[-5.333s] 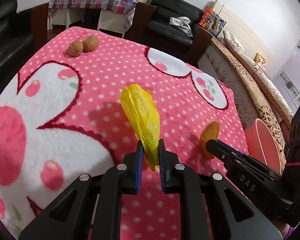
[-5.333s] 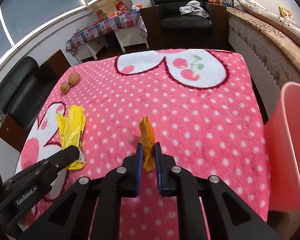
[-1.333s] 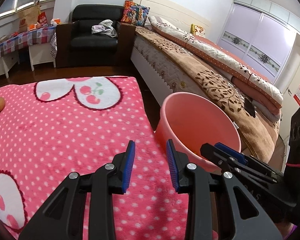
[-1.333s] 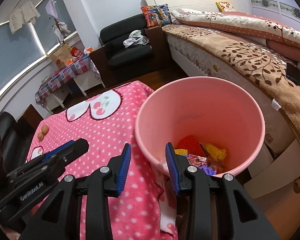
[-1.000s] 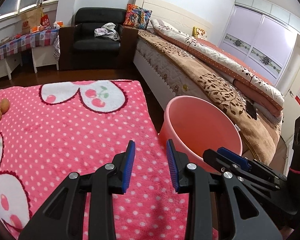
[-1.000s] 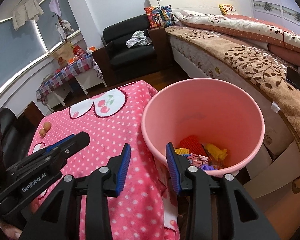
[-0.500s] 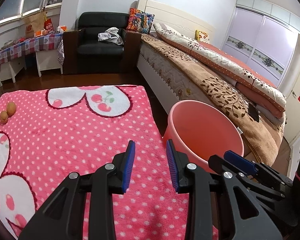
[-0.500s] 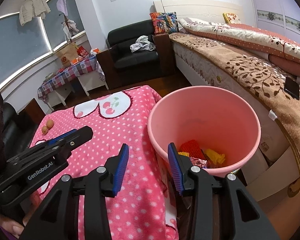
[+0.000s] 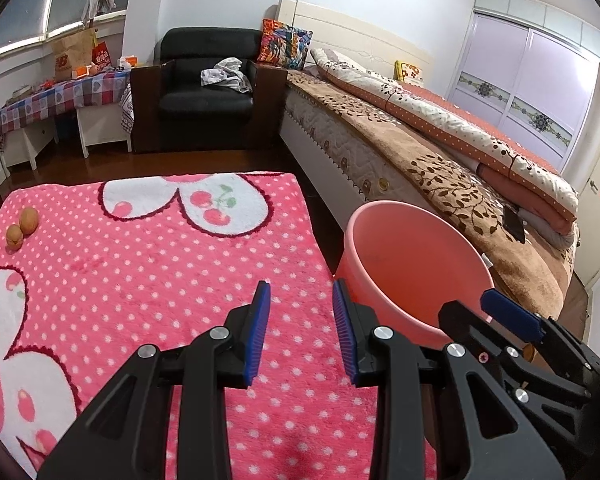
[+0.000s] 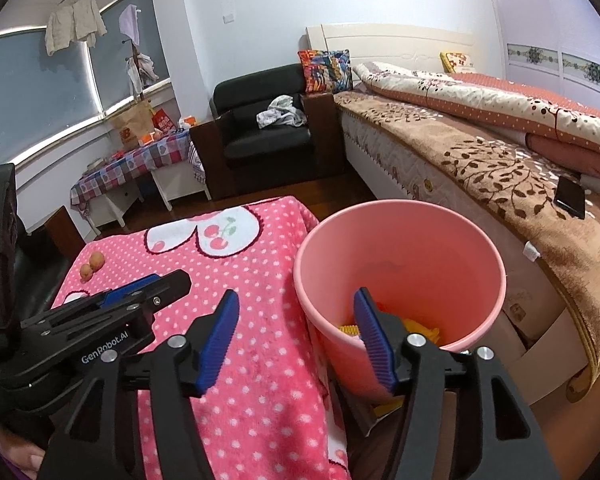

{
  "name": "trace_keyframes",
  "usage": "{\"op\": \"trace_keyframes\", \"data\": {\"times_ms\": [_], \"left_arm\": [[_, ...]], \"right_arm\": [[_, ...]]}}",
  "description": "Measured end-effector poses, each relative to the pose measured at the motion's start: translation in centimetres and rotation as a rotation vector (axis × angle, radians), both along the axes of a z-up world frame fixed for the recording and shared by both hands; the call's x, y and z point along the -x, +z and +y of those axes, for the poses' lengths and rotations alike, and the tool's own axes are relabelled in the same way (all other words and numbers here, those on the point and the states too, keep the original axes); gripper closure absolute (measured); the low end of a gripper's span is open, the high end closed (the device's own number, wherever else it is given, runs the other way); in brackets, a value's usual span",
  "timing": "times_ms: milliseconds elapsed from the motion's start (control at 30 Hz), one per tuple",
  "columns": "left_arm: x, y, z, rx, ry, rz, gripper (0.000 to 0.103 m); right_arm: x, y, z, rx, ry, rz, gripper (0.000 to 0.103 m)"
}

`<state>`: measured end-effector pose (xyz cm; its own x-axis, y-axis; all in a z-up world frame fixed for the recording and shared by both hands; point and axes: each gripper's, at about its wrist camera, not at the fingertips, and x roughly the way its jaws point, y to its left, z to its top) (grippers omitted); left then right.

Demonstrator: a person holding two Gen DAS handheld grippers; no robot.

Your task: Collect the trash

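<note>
The right gripper (image 10: 296,340), its empty blue-padded jaws opening wide, straddled the near rim of the round pink plastic bucket (image 10: 400,264) holding yellow trash scraps (image 10: 420,326), while the left gripper (image 9: 300,334) hung half-open and empty over the pink polka-dot blanket (image 9: 140,272).

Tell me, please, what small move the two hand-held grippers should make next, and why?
Probably swing both back over the pink blanket toward the two walnuts at its far left corner. The left hand-held gripper is open and holds nothing; the right hand-held gripper is opening with nothing between its pads. Yellow trash already lies in the pink bucket. Whether the walnuts count as trash is unclear.
</note>
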<state>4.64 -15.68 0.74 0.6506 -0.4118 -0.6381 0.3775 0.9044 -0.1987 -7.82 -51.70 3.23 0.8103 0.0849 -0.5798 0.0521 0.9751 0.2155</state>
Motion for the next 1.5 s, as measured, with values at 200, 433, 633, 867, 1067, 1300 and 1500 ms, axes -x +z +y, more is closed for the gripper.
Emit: {"op": "trace_keyframes", "data": {"times_ms": [200, 433, 633, 867, 1067, 1300, 1500], "left_arm": [[0.0, 0.0, 0.2, -0.001, 0.012, -0.003, 0.071], [0.2, 0.0, 0.4, -0.014, 0.018, -0.022, 0.071], [0.2, 0.0, 0.7, -0.02, 0.031, -0.026, 0.071], [0.3, -0.1, 0.8, -0.022, 0.033, -0.03, 0.071], [0.3, 0.0, 0.8, -0.022, 0.036, -0.031, 0.071], [0.3, 0.1, 0.8, -0.02, 0.034, -0.03, 0.071], [0.4, 0.2, 0.8, -0.02, 0.034, -0.032, 0.071]], "right_arm": [[0.4, 0.0, 0.6, 0.042, -0.023, -0.024, 0.037], [0.8, 0.0, 0.7, 0.045, -0.041, -0.037, 0.034], [0.7, 0.0, 0.7, 0.048, -0.056, -0.037, 0.033], [0.8, -0.1, 0.7, 0.052, -0.061, -0.036, 0.032], [0.9, -0.1, 0.7, 0.053, -0.062, -0.039, 0.03], [1.3, 0.1, 0.7, 0.06, -0.065, -0.046, 0.029], [1.3, 0.1, 0.7, 0.06, -0.065, -0.046, 0.029]]}}
